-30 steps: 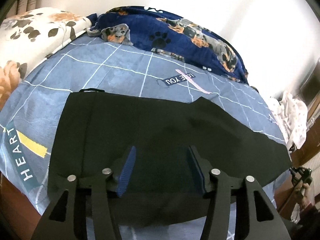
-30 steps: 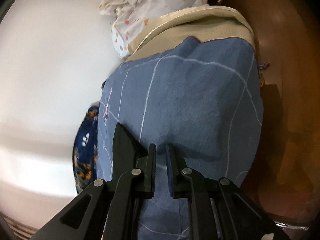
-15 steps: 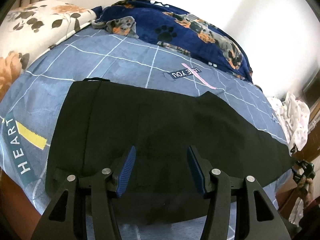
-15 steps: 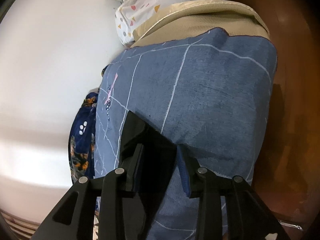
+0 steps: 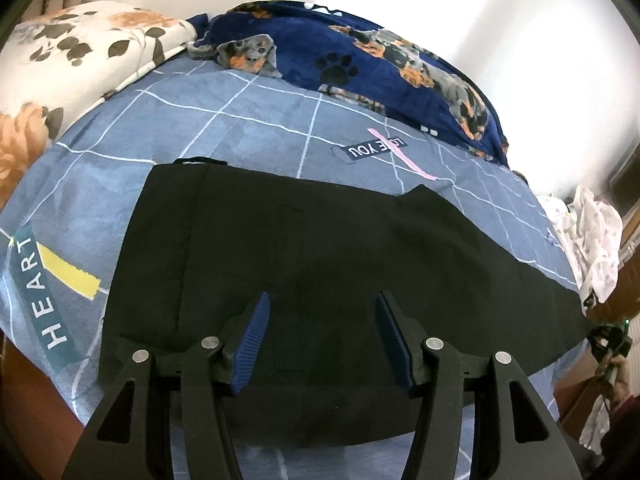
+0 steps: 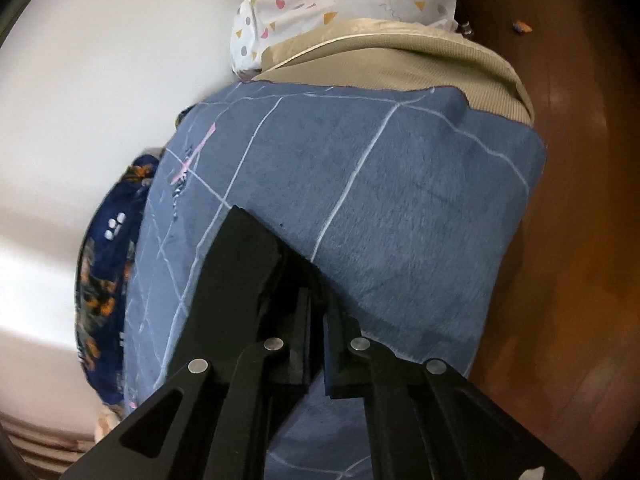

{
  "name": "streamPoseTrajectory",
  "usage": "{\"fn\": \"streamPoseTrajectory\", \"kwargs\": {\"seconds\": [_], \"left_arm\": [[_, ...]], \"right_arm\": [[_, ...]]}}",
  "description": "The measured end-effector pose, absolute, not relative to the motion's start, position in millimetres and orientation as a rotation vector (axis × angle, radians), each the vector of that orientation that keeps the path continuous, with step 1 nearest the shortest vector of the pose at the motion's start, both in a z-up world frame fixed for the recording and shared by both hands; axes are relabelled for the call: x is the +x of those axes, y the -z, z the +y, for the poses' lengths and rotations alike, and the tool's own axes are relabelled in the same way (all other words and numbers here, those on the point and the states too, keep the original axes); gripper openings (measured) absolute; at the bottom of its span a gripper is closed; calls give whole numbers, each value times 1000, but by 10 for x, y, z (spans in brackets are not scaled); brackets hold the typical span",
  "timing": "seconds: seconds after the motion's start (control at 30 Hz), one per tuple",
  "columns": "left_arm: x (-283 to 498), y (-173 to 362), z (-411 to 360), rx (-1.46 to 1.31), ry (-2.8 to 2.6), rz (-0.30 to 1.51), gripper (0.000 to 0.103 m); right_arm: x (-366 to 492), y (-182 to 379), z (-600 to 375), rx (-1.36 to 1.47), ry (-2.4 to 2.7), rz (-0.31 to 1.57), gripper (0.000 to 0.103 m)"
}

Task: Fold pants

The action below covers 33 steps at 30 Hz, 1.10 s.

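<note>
Black pants (image 5: pixel 320 248) lie flat across a blue checked bedspread (image 5: pixel 240 120), waistband at the left, legs running right. My left gripper (image 5: pixel 322 340) is open above the near edge of the pants, with its blue pads apart and nothing between them. In the right wrist view my right gripper (image 6: pixel 318 316) is shut on the hem end of the pants (image 6: pixel 244 248), which rests on the bedspread (image 6: pixel 400 200) near the foot of the bed.
A navy dog-print blanket (image 5: pixel 380 60) and a floral pillow (image 5: pixel 80 52) lie at the back. A white patterned cloth (image 6: pixel 340 12) is piled on the beige mattress end (image 6: pixel 400 52). Brown wooden floor (image 6: pixel 580 240) lies beyond the bed edge.
My right gripper opened around the pants hem half a second ago and has now closed on it. My left gripper stays open and has shifted only slightly over the pants.
</note>
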State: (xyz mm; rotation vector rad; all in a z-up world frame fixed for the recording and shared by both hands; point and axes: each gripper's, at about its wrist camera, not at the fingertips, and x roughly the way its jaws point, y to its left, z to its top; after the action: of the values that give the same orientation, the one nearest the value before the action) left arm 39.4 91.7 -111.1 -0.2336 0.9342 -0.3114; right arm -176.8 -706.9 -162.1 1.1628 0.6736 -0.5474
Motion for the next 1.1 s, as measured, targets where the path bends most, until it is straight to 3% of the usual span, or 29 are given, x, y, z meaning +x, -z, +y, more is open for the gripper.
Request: {"fn": "streamPoseTrajectory", "kwargs": {"seconds": [0.6,0.77,0.87,0.93,1.0,1.1], "left_arm": [[353,1046,878,-190,315,924,56],[343,1006,835,-180,319,917,56],[341,990,835,-190,321,915,57],[339,980,841,-199,323,914,57],[337,970,833,-206,327,912,57],[327,962,819,-201,332,911,57]], "right_arm": [[-1969,1774,-7148,1362,489,539,3],[-2156,2089,-7185,1627,369,395,4],[-2201,2114,-7162,1665,338,349,13],[-2248,2138,-7152,1717,299,287,33],[-2271,2156,-7148,1755,257,249,43],[-2240,2144,-7145,1756,229,251,51]]}}
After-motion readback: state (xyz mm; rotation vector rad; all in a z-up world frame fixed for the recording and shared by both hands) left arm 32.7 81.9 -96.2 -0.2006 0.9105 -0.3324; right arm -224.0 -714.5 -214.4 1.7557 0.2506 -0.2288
